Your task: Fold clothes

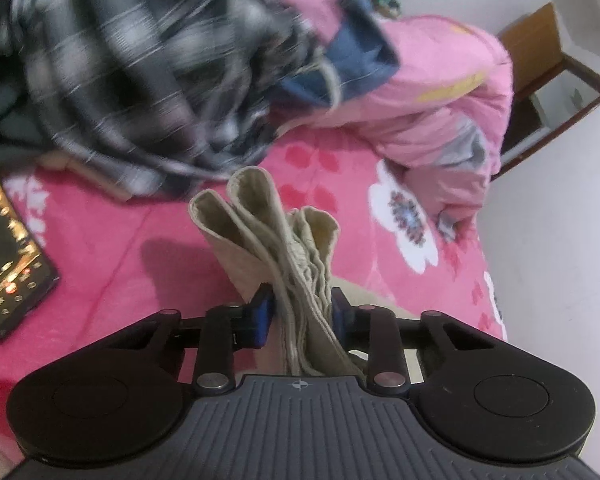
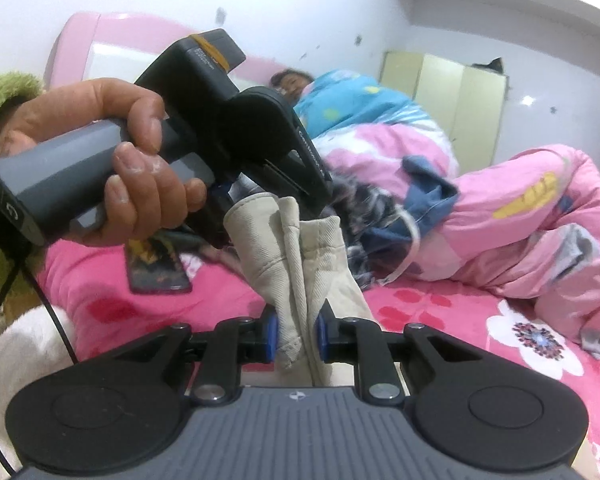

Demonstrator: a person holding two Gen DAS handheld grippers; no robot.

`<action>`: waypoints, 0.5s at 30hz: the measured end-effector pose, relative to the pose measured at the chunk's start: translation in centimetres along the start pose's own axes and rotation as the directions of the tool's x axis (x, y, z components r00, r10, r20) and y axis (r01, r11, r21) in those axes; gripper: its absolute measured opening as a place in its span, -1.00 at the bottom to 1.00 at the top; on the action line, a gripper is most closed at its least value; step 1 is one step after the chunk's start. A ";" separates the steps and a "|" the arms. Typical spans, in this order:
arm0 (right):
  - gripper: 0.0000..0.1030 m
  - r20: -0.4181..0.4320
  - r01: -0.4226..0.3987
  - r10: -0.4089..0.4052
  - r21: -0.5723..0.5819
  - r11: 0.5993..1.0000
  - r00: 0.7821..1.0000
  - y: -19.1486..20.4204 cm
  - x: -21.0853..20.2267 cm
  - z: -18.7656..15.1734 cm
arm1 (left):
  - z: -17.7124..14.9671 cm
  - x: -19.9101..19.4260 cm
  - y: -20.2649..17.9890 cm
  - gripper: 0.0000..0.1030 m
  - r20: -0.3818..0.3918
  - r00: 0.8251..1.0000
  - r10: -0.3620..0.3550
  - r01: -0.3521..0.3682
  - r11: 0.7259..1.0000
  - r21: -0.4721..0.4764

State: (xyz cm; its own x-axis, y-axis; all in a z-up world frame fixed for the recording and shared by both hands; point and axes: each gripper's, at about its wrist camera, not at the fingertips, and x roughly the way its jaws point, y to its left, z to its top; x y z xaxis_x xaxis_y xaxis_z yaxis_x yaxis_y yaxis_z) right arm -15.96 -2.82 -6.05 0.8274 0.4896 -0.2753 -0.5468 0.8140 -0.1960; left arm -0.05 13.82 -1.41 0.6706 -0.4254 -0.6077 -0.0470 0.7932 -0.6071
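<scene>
Right wrist: hand [image 2: 100, 168] grips left gripper [image 2: 236, 216] handle.

left wrist: low over bed [image 1: 100, 240] | right wrist: close, facing headboard | shared: bed, beige garment [image 1: 268, 232]

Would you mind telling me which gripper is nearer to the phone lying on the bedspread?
Left. The left gripper, shut on the beige garment, hangs just above the phone; the right gripper grips the same garment farther off.
</scene>
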 end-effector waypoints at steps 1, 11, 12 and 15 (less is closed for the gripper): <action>-0.61 0.013 0.011 -0.011 0.017 1.000 1.000 -0.6 -0.5 -0.1 | -0.2 0.0 -1.2 -0.49 0.015 1.000 -0.005 0.005 1.000 0.020; -0.63 0.098 0.138 -0.161 0.214 0.967 0.982 -8.0 -6.2 -2.2 | -4.0 4.4 -15.3 -0.48 -0.010 0.998 -0.057 0.058 0.958 0.280; -0.62 0.092 0.160 -0.186 0.237 0.958 0.978 -8.9 -6.8 -2.8 | -4.7 5.5 -16.8 -0.47 -0.030 0.997 -0.065 0.071 0.948 0.310; -0.62 0.070 0.227 -0.259 0.304 0.925 0.963 -11.7 -8.8 -4.7 | -7.4 9.4 -20.4 -0.28 -0.136 0.986 -0.098 0.145 0.905 0.400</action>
State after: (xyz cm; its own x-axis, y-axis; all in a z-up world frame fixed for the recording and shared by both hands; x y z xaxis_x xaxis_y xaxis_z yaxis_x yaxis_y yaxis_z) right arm -17.47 -18.07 -5.76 0.9475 0.2828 -0.1490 -0.2797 0.9592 0.0419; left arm 1.68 -9.62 1.50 0.5654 -0.5562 -0.6090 0.3511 0.8305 -0.4325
